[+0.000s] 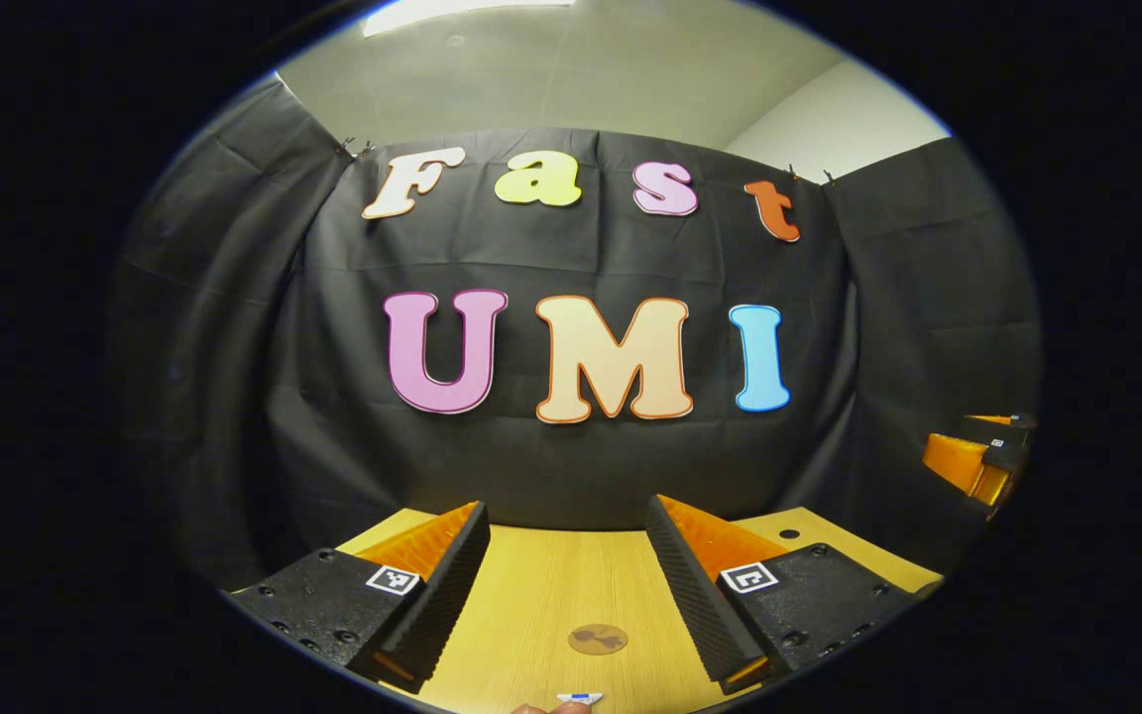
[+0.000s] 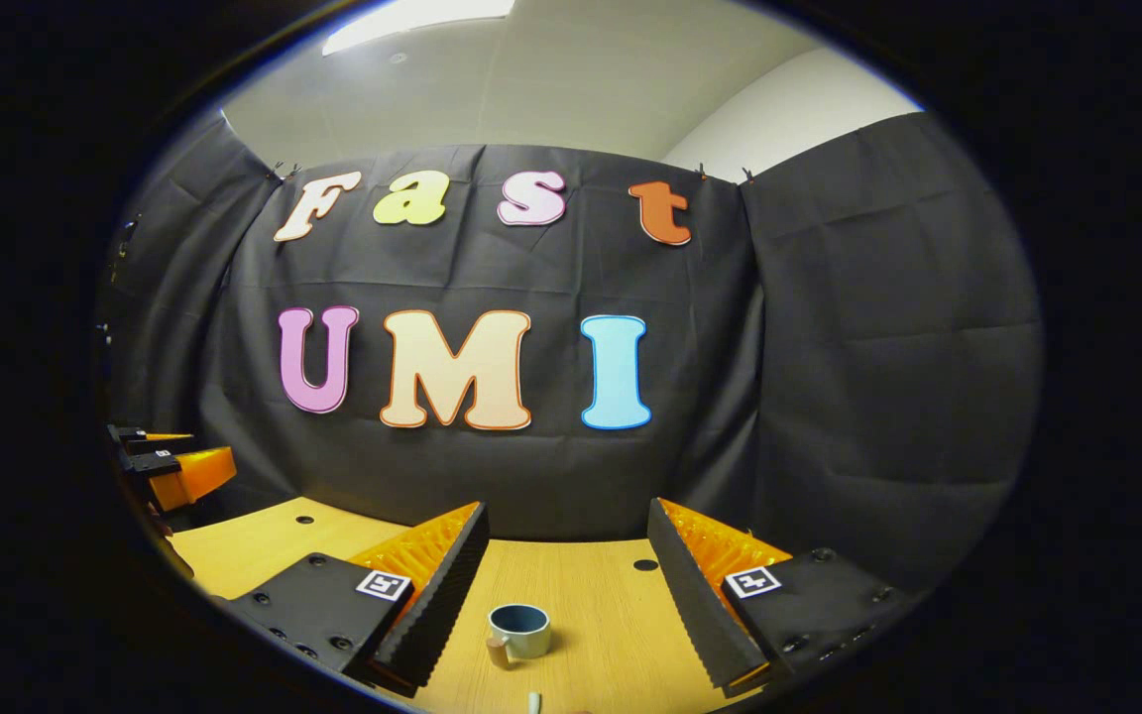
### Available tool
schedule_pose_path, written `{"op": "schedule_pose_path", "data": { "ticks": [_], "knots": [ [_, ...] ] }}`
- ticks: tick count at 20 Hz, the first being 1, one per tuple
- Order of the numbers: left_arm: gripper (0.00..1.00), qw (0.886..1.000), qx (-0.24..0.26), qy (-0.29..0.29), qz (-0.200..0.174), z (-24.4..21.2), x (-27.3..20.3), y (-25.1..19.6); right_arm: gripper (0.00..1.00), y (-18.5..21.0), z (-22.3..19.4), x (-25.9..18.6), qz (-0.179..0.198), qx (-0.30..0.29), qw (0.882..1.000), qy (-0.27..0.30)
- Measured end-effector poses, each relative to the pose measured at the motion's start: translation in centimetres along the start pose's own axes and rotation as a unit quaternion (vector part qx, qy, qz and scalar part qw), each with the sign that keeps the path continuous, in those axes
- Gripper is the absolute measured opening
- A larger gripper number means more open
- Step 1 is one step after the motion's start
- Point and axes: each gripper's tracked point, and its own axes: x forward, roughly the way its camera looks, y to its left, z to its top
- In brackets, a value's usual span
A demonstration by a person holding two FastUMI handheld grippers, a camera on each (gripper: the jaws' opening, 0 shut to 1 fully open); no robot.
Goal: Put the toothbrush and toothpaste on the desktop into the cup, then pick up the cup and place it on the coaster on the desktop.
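In the right gripper view a grey cup [image 2: 519,629] with a dark inside and a pale handle stands upright on the wooden desktop [image 2: 611,635], ahead of and below my open right gripper [image 2: 567,508]. A small white tip [image 2: 533,702] pokes in at the bottom edge; I cannot tell what it belongs to. In the left gripper view a round brown coaster [image 1: 598,639] lies flat on the desktop [image 1: 551,585], below my open left gripper [image 1: 568,506]. Near the bottom edge lies a small white and blue end [image 1: 579,698] of an object. Both grippers hold nothing.
The black cloth wall rises close behind the desk's far edge. Small dark holes [image 2: 644,564] dot the desktop. The other gripper [image 1: 972,458] hangs at the far right of the left gripper view, and the left gripper [image 2: 174,464] hangs at the far left of the right gripper view.
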Motion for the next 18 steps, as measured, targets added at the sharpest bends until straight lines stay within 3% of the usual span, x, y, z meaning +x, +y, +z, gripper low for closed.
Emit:
{"op": "schedule_pose_path", "data": {
  "ticks": [5, 11, 18],
  "knots": [
    [0.94, 1.000, 0.007, -0.020, 0.013, 1.8, 1.1, 0.4, 0.99, 0.2, 1.3, 0.8, 0.001, 0.016, 1.000, -0.017],
    [0.94, 1.000, -0.008, -0.010, 0.009, 0.6, 0.1, -0.1, 1.00, 2.3, -2.2, -0.1, 0.033, 0.006, 0.999, 0.026],
    [0.94, 1.000, 0.013, -0.023, 0.006, 1.3, -0.8, 0.4, 0.99, 1.7, -8.7, -0.3, 0.033, -0.020, 0.995, 0.091]
  ]
}}
